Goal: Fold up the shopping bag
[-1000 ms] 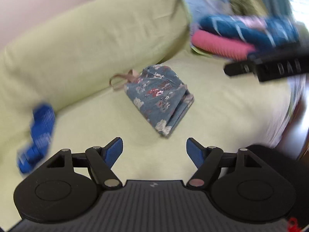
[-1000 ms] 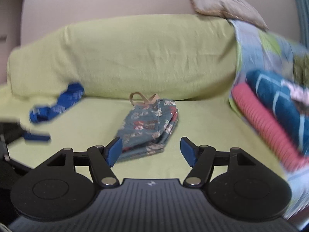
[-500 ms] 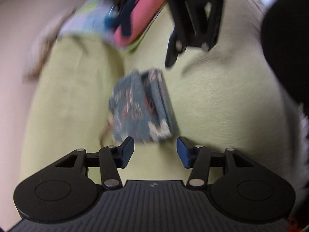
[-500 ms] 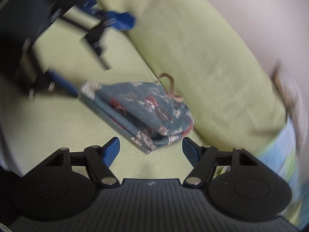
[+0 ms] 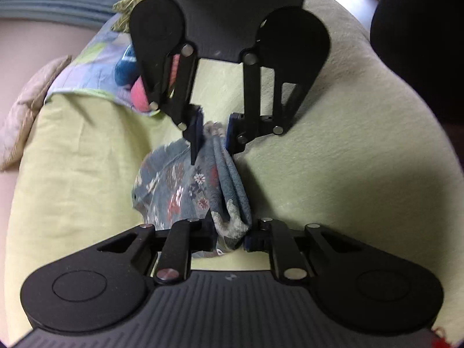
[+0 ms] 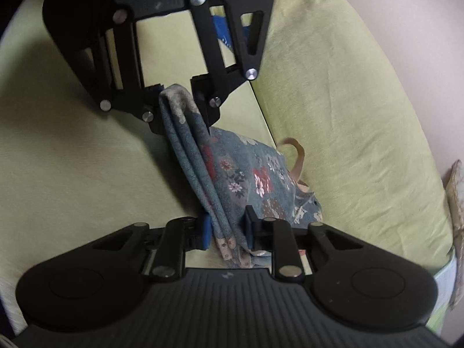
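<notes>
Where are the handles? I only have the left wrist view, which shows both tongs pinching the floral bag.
Observer: The right wrist view shows a tan strap handle looping out of the blue floral fabric shopping bag on the side nearest the yellow-green sofa backrest.
Reviewer: Anything beyond the left tongs?
Observer: Yes, a bright blue printed strap shows through the linkage of the left tongs.

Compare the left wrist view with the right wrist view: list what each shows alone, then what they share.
Left wrist only: the pink and blue folded textiles on a patchwork cloth.

Right wrist only: the bag's tan handle loop and a blue strap.

Both: left gripper, right gripper, each shut on the folded floral bag, over the green sofa cover.
</notes>
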